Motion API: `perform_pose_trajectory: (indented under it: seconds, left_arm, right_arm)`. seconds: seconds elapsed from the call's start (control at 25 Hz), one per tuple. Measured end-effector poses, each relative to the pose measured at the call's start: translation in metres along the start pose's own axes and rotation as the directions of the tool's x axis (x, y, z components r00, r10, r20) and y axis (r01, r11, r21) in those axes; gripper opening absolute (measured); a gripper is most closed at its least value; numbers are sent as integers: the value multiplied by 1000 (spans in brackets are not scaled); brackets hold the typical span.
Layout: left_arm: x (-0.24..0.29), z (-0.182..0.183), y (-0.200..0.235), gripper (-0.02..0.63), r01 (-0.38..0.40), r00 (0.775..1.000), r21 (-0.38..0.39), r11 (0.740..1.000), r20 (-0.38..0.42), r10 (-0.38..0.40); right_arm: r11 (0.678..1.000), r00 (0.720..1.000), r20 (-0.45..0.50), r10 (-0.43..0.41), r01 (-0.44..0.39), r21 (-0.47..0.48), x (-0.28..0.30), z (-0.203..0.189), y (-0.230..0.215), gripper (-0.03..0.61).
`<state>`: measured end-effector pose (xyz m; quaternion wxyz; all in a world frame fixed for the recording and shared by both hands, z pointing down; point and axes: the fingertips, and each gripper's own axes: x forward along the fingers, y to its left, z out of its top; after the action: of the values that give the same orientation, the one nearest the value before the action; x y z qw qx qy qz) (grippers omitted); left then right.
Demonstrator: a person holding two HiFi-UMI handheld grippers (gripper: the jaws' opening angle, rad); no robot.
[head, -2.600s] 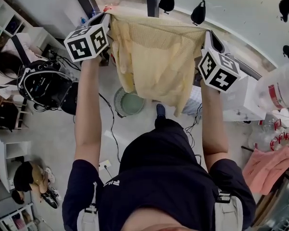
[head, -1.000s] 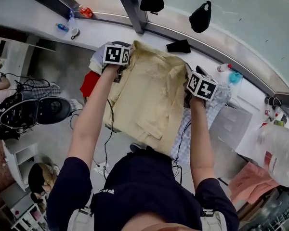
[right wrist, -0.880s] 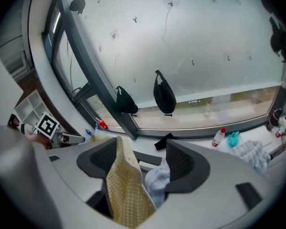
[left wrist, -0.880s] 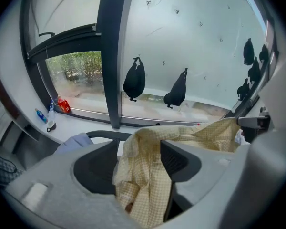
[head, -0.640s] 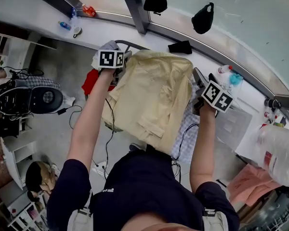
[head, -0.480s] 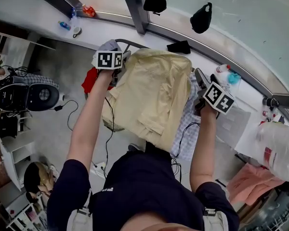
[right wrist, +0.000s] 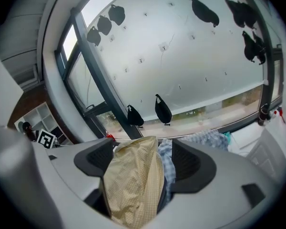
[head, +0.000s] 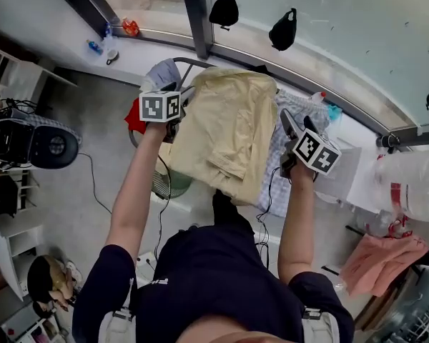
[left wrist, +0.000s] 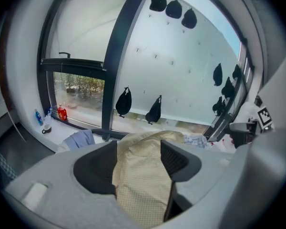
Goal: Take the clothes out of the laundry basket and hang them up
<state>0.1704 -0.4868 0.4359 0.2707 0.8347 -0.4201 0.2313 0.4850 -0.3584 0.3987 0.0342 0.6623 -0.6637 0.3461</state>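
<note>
The yellow shirt [head: 225, 134] is draped over the top rail of a drying rack [head: 188, 64] that stands under the window [head: 157, 2]. Its body hangs down on the person's side of the rack. A blue-and-white checked shirt [head: 304, 106] is hung just beside it on the right. A pale blue garment [head: 163, 73] and a red garment [head: 134, 120] are seen at its left edge.

The left tool [left wrist: 138, 159] is held up at the shirt's left side. Its jaws have just been opening and are spread wide. In the left gripper view the yellow cloth is seen in the gap between them, but neither pad is pressed on it.

The right tool [right wrist: 139, 163] is held up at the right side, over the checked shirt. Its jaws have likewise just been opening and stand wide apart. Yellow cloth and a strip of the checked shirt are seen between them, and nothing is clamped. Whether the cloth touches either tool cannot be told.

A round greenish basket [head: 170, 184] is partly seen on the floor [head: 93, 163] below the shirt's lower left corner. Black pouches [head: 224, 9] are hung on the pane above the rack.
</note>
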Motion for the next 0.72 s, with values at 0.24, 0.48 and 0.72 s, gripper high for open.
perform_pose_trajectory:
  seconds: [0.24, 0.48, 0.72]
  left_arm:
    - [-84, -36, -30, 273, 45, 995, 27, 999, 83, -48]
    - [-166, -66, -56, 273, 90, 979, 54, 994, 178, -98]
    - [-236, -105, -92, 273, 152, 953, 101, 983, 247, -173]
  right_arm:
    - [999, 998, 53, -37, 37, -7, -81, -31, 17, 373]
    - [997, 993, 93, -71, 73, -15, -151, -73, 33, 374]
    - [998, 987, 142, -68, 70, -4, -219, -118, 48, 374]
